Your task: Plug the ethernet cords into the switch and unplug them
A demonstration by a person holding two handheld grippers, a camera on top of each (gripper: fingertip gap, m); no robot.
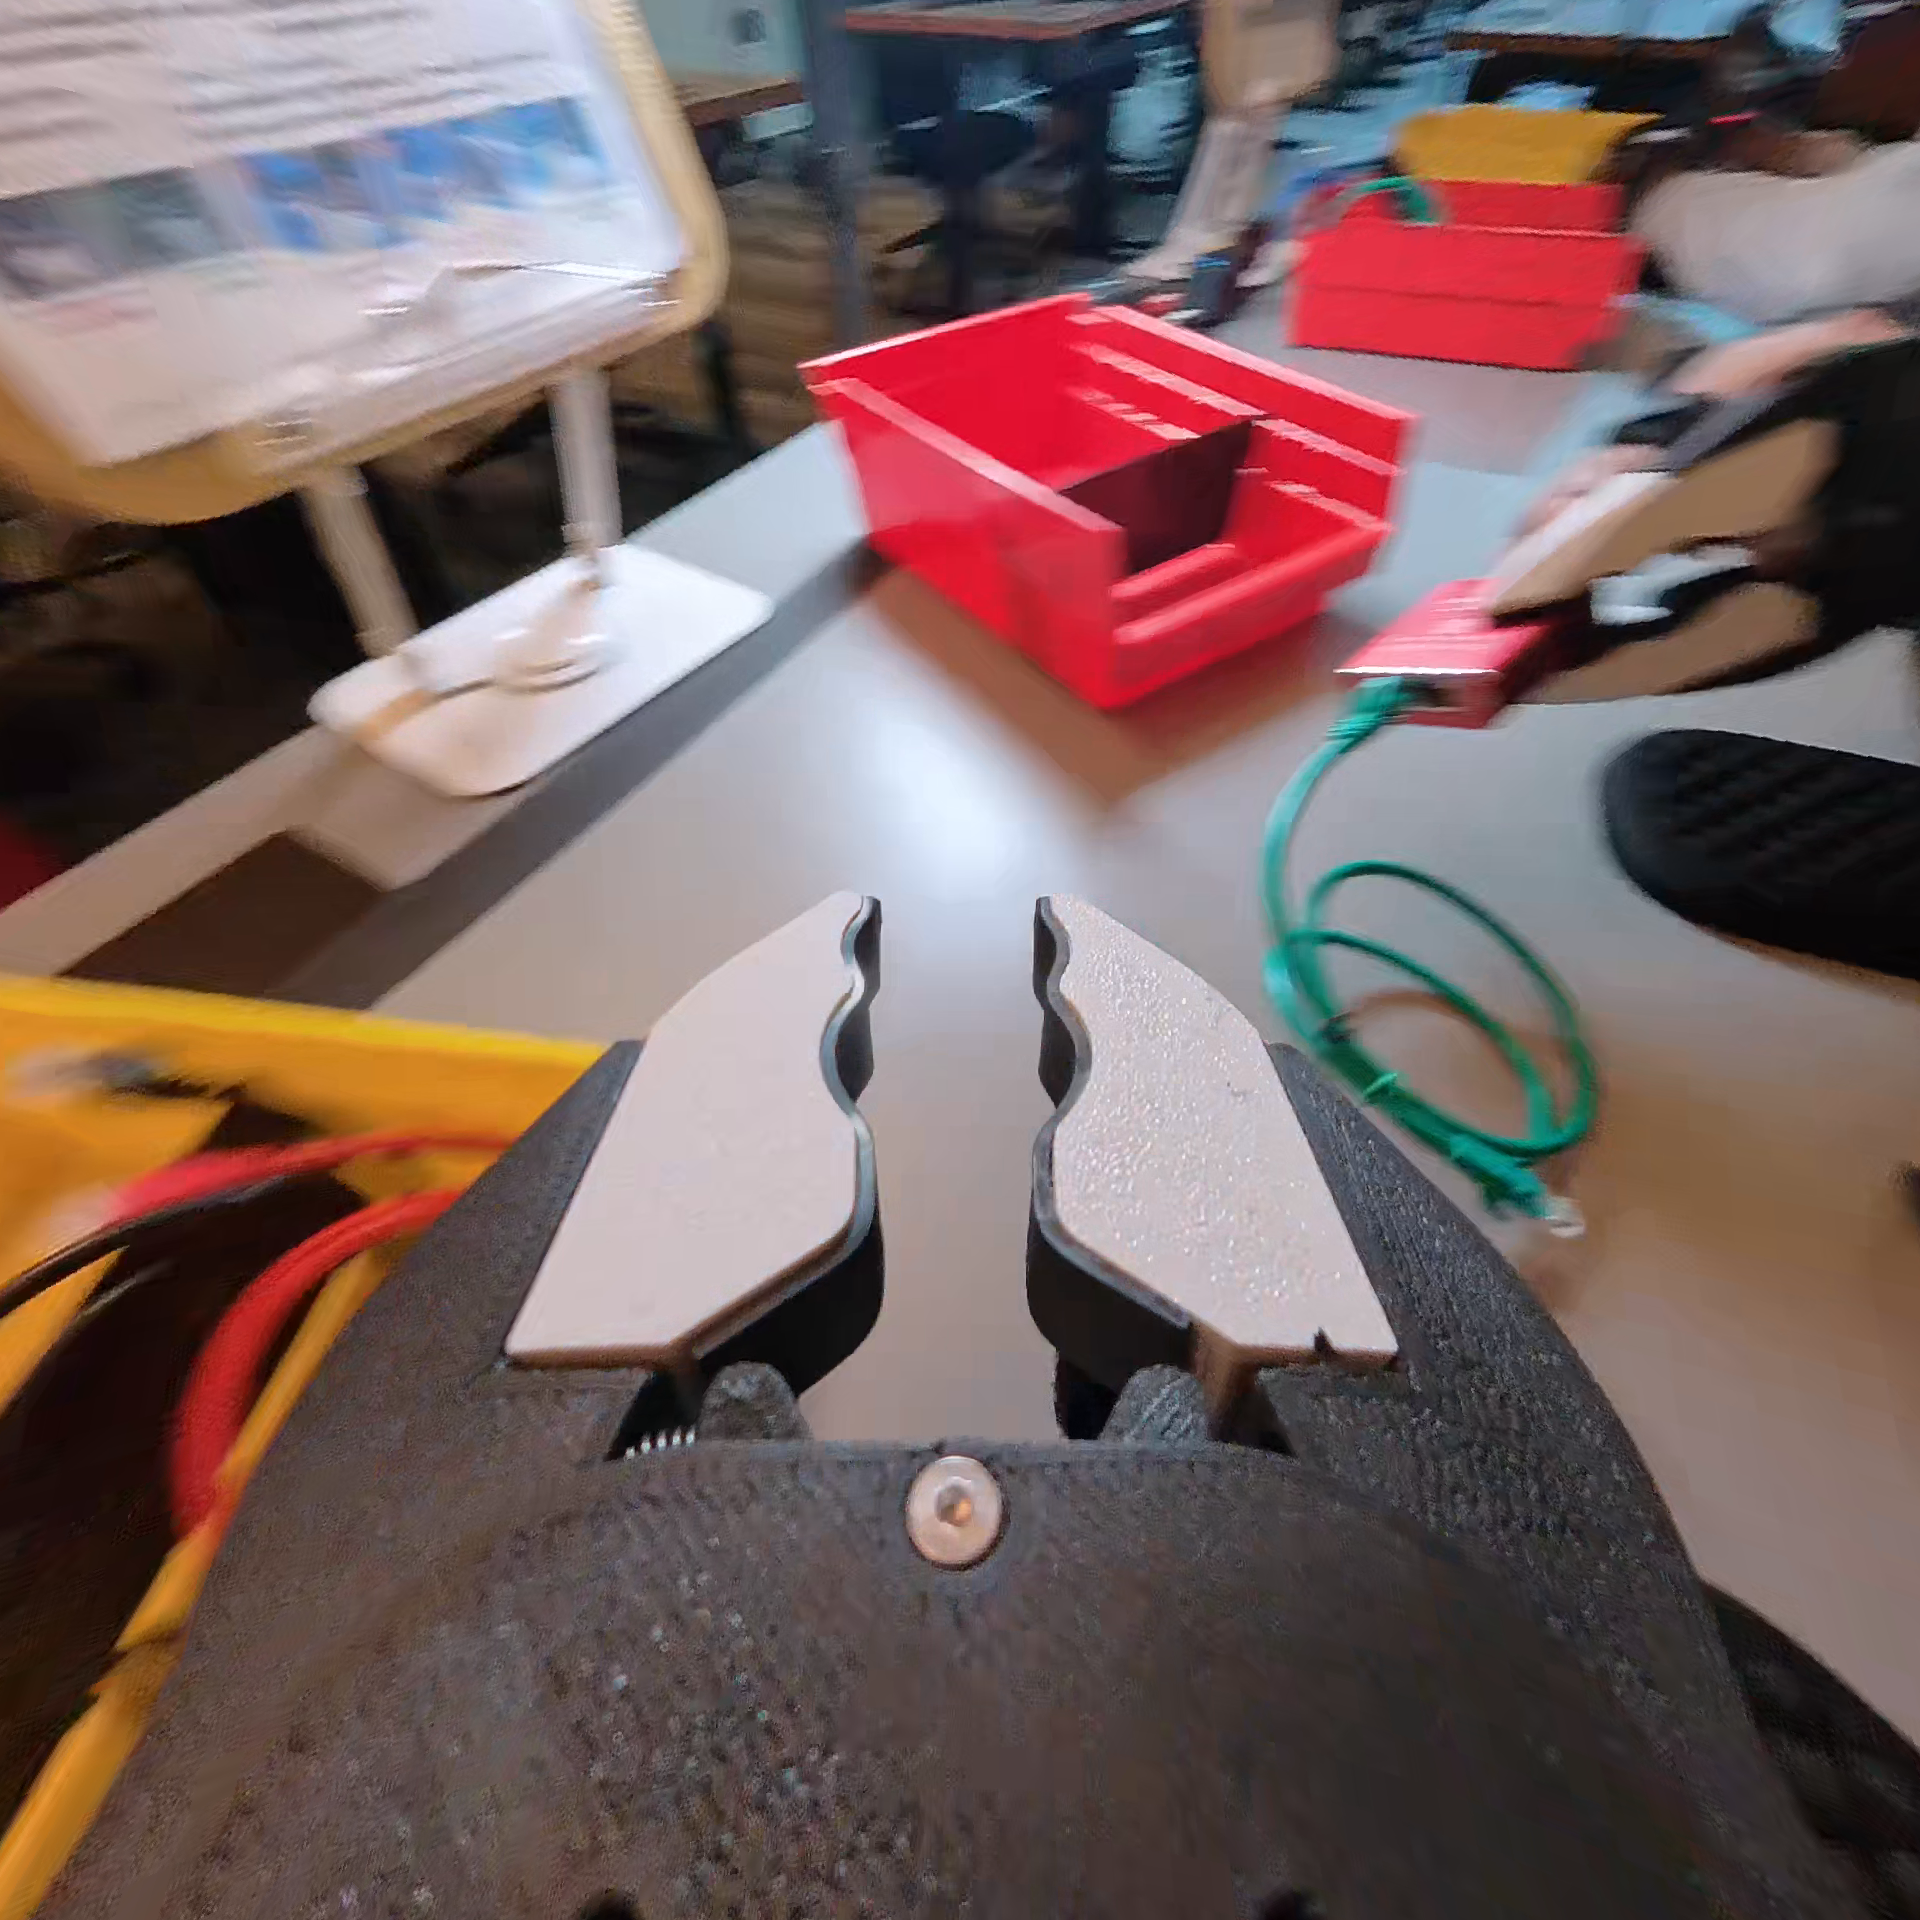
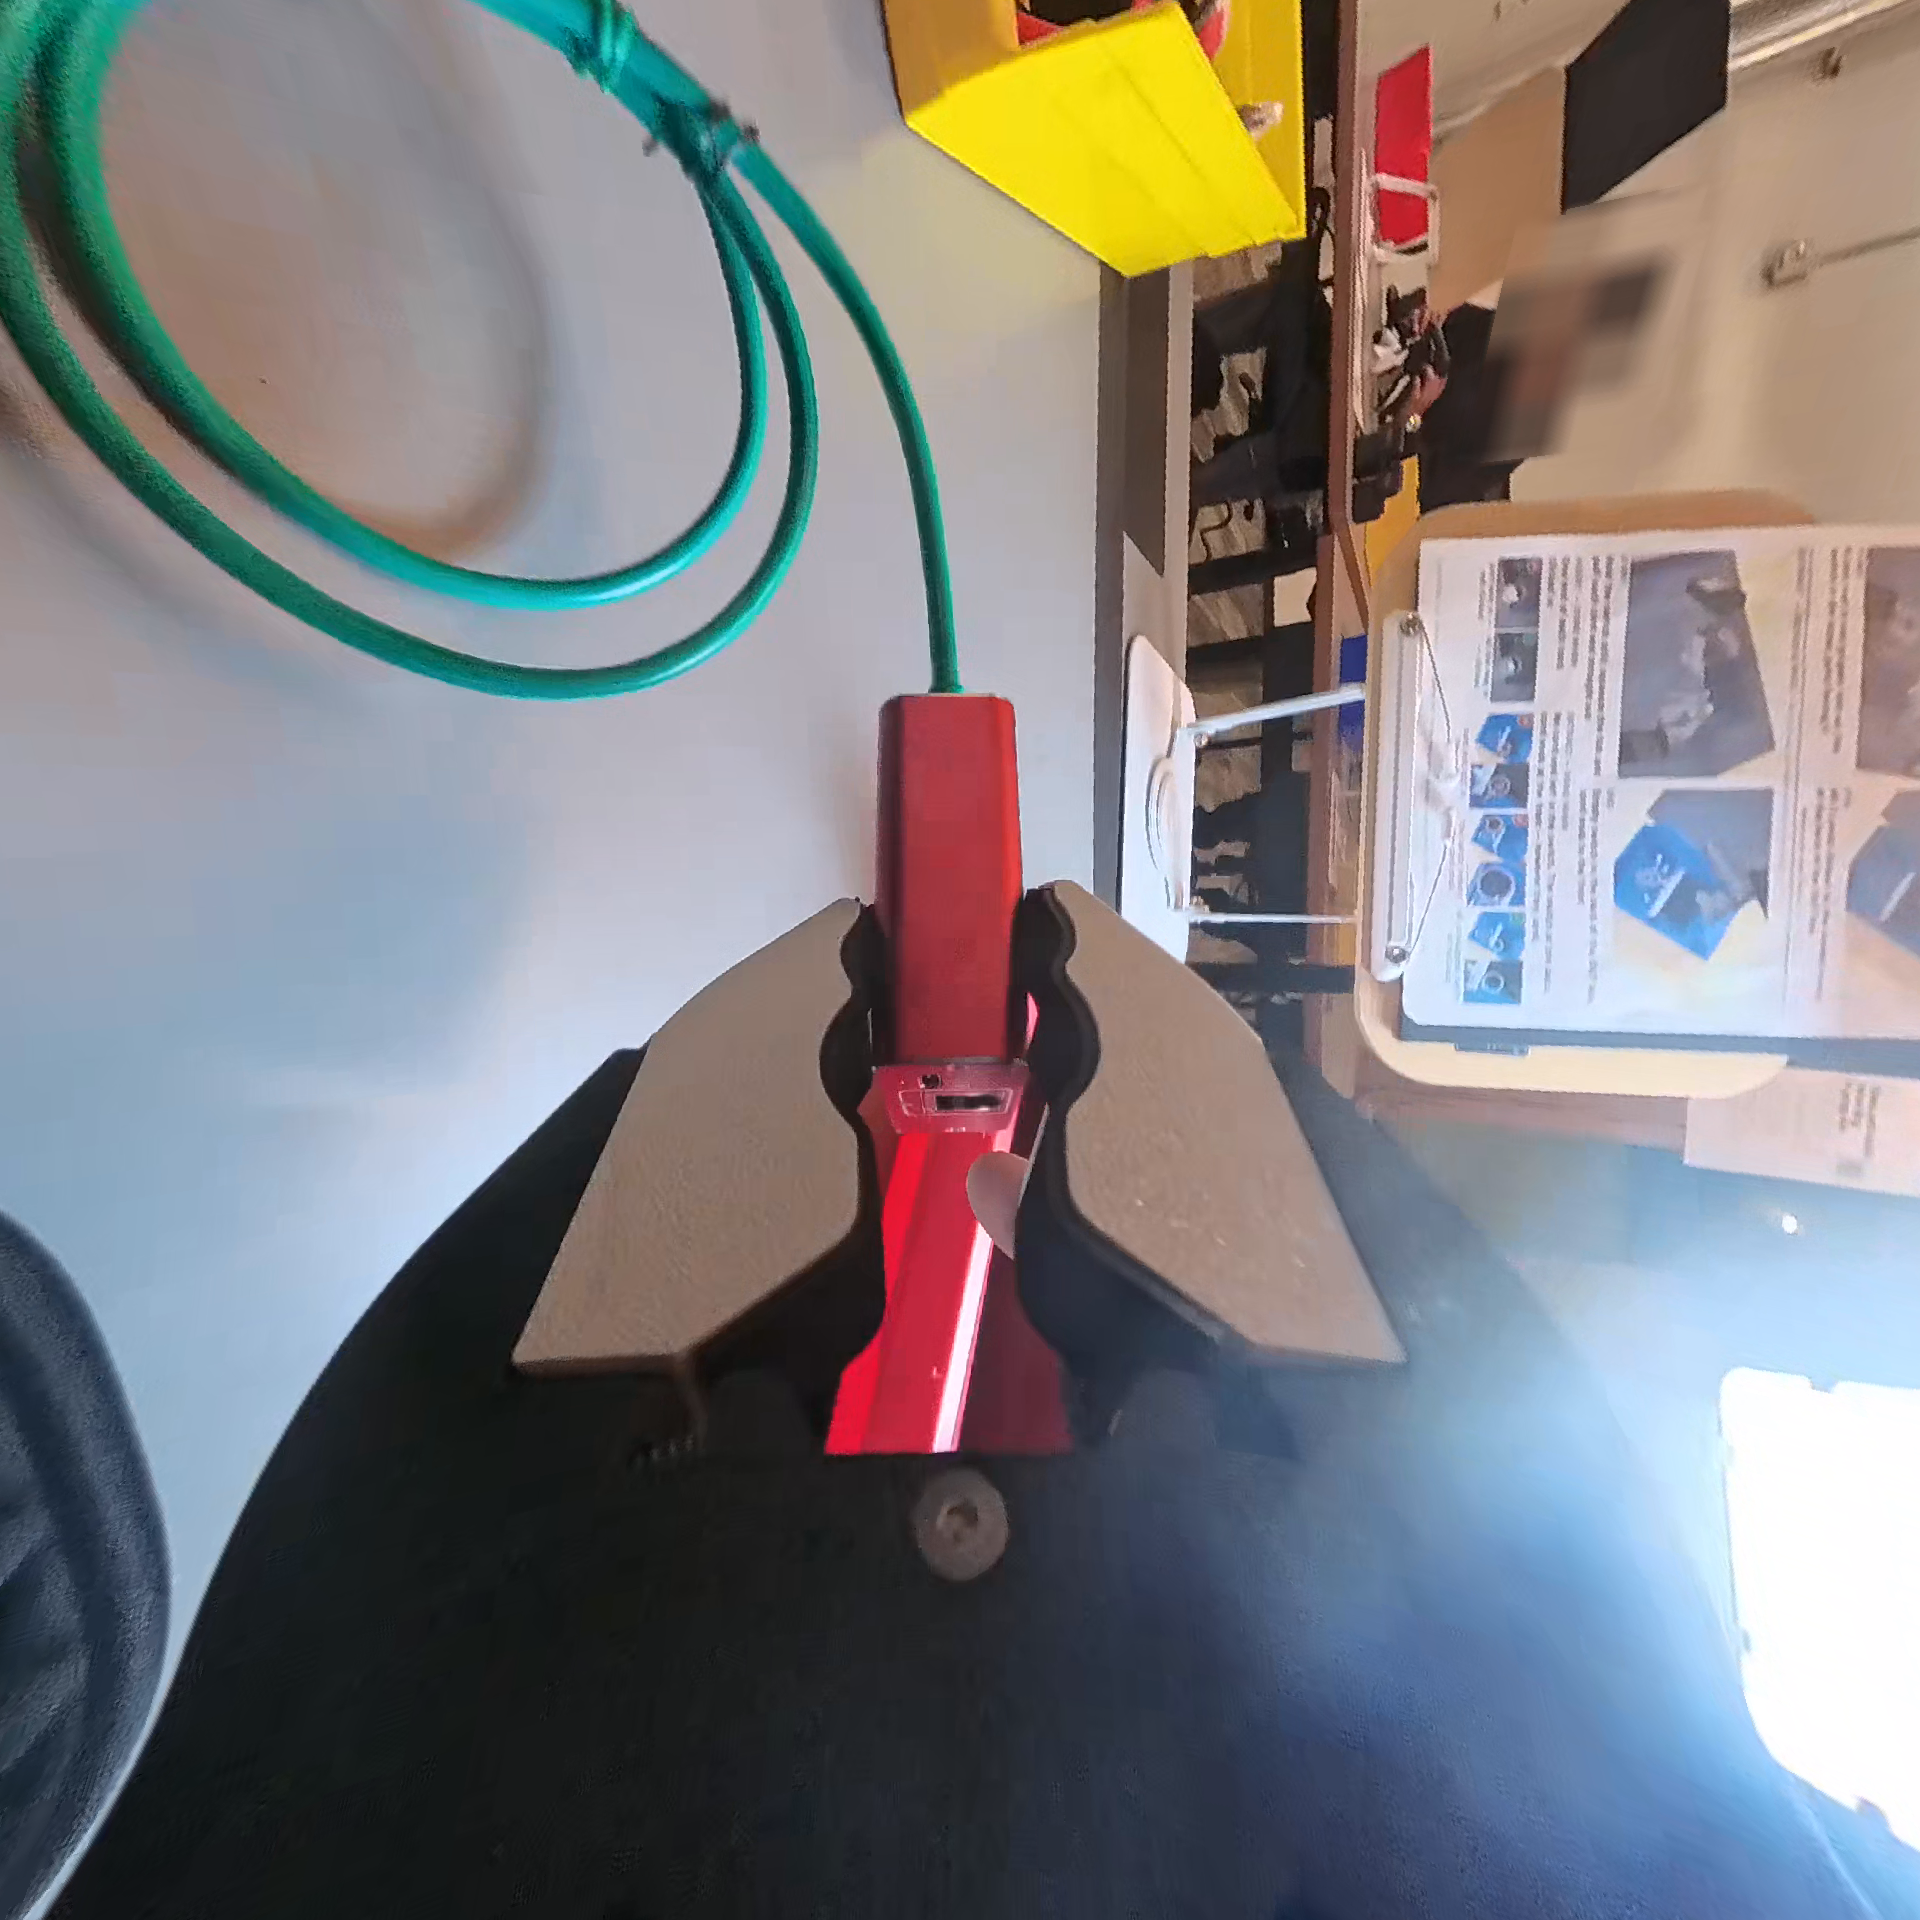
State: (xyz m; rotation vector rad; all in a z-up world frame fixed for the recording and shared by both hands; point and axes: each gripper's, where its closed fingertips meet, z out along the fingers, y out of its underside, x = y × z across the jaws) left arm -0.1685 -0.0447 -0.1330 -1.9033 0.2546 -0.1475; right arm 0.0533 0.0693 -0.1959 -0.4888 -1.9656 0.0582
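Observation:
My left gripper (image 1: 956,925) is open and empty, low over the grey table (image 1: 831,831). To the right in the left wrist view, my right gripper (image 1: 1600,540) holds the red switch (image 1: 1444,649). In the right wrist view the right gripper (image 2: 943,904) is shut on the switch (image 2: 943,810), edge-on between the pads. A green ethernet cord (image 2: 940,582) is plugged into the switch's far end. The cord (image 1: 1276,862) runs down and coils on the table. Its free plug (image 1: 1527,1205) lies loose to the right of my left gripper.
A yellow bin (image 1: 260,1039) with red cords (image 1: 270,1299) sits at my left; it also shows in the right wrist view (image 2: 1101,135). A red bin (image 1: 987,499) stands mid-table, another (image 1: 1455,281) farther back. A document stand (image 1: 540,665) is at the left edge. A black chair (image 1: 1766,842) is at right. About 25 cm separates my left fingertips from my right.

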